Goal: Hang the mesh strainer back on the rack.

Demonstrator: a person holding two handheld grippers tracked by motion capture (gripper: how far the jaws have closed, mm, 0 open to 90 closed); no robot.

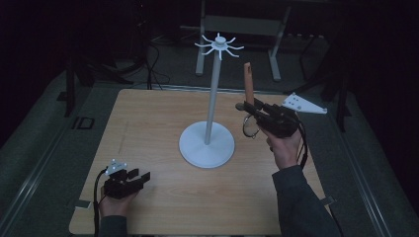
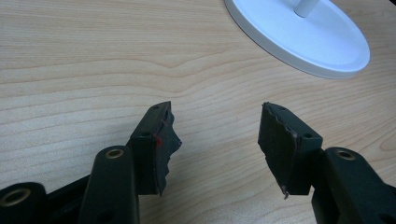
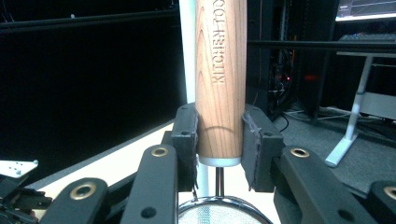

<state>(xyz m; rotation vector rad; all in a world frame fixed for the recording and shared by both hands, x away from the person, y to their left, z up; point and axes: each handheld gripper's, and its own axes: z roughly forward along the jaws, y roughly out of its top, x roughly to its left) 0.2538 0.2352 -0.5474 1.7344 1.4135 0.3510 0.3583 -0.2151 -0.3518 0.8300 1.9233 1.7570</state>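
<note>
**Mei:** On the right side of the table [image 1: 148, 113], the right gripper [image 1: 253, 109] has its jaws clamped on the wooden handle [image 3: 220, 79] of a small strainer [image 1: 250, 127], which is lifted in the air beside the white stand [image 1: 207, 143]. I think it must hang on one of the hooks [image 1: 219, 45] at the top.

**Tomas:** What can go wrong?

**Mei:** The handle stands upright and the mesh ring hangs below the jaws. If the grip is so low, the long handle may knock the pole, and the stand could tip over. Also the smooth wood may slide between the pads.

**Tomas:** And the left gripper [image 2: 215, 140]?

**Mei:** Its jaws are apart, with nothing between them, low over the table near the stand's base.

**Tomas:** What is hard to see?

**Mei:** The handle's top end is cut off in the right gripper view, so I cannot tell if it has a hole or loop for hanging. The room behind is very dark.
</note>
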